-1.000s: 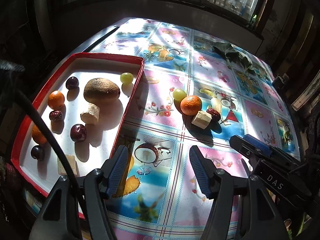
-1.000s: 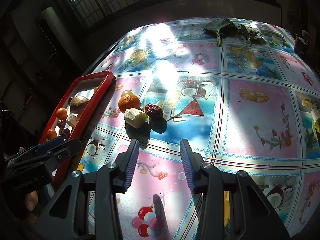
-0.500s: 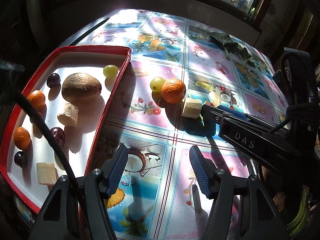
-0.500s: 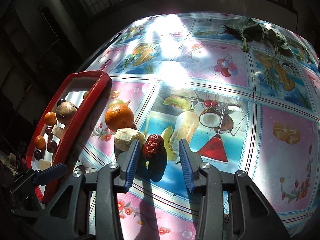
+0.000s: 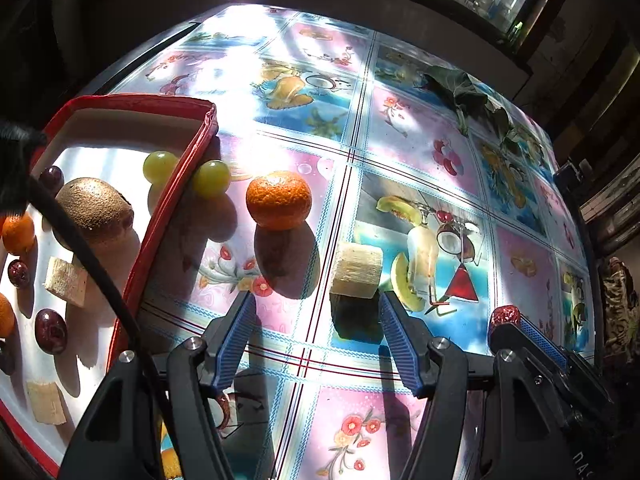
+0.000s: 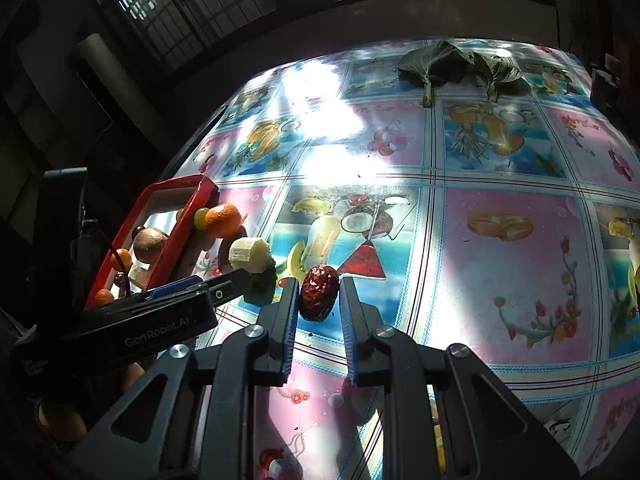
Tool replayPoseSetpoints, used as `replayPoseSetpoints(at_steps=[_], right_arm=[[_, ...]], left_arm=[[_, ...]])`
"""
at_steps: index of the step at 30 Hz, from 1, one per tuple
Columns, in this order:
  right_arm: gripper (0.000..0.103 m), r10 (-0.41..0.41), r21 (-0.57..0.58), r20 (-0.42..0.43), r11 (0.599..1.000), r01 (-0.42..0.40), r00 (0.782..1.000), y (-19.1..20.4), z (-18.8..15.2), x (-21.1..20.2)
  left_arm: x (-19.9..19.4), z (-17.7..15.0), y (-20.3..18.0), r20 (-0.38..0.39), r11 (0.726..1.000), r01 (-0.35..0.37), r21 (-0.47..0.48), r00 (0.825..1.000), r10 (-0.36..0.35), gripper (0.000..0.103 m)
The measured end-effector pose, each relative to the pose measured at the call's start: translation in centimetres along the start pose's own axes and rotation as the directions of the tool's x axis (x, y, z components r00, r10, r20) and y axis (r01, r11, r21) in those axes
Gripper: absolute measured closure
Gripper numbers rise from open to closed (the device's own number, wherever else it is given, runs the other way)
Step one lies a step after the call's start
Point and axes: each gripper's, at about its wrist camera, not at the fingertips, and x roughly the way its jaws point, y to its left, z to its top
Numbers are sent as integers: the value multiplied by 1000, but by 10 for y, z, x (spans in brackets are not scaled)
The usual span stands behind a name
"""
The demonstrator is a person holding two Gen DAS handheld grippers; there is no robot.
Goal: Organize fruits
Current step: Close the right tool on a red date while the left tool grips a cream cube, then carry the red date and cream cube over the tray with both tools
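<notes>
My right gripper (image 6: 319,292) is shut on a wrinkled red date (image 6: 319,293), held just above the tablecloth; the date also shows in the left wrist view (image 5: 506,316). My left gripper (image 5: 314,320) is open and empty, just short of a pale banana chunk (image 5: 357,265). An orange (image 5: 279,200) and a green grape (image 5: 211,178) lie on the cloth beside the red tray (image 5: 172,204). The tray holds a kiwi (image 5: 95,210), a green grape (image 5: 160,166), small oranges, dark red fruits and pale chunks.
The table has a glossy fruit-print cloth (image 6: 500,264). Green leaves (image 6: 452,65) lie at its far edge. A dark wall and barred window stand behind. A black cable (image 5: 84,256) crosses over the tray in the left wrist view.
My right gripper closed on the date and lifted it slightly. My left gripper moved forward and right toward the banana chunk and orange.
</notes>
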Motion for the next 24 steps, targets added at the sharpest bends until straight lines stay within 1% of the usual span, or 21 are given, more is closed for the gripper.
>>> replayPoseSetpoints(at_steps=[2,3,5,6,7,8,9,16,18,24], right_arm=[[81,5,7,7,1000,-5,1000,-1,-1,-4],[81,6,10,9,1000,-6,1000,-2,-2,-5],[81,11,15,10,1000,-11,1000,-3,-3,-7],[81,10,16,10,1000,-11,1000,-3,-3,-7],[81,10,18,11,1000,-10,1000,-4,-3,-7],[81,9,19,12,1000,-9,1000,-5,-3,-8],[81,6,20,13,1000,-6,1000,-5,-3,-8],[81,1,27,24,1000,-1,1000,-6,-3,-14],[81,1,24,24,1000,-2,1000,-5,-5,-17],[81,-1,9,15,1000,1,1000,2,-14,-21]], left_arm=[[5,6,-8,-1,1000,-2,14,1000,2,39],[8,8,-11,-1,1000,-15,19,1000,15,39],[14,10,-16,-9,999,-26,27,1000,27,42],[15,10,-18,0,998,-42,38,999,42,43],[15,10,-21,2,998,-44,51,999,44,59],[15,10,-23,7,997,-53,63,999,53,67],[15,8,-24,6,996,-53,70,999,53,79],[1,-9,-22,11,995,-45,89,999,44,80],[-7,-18,-23,21,993,-71,98,997,69,80],[-33,-41,-19,54,990,-94,106,995,89,80]])
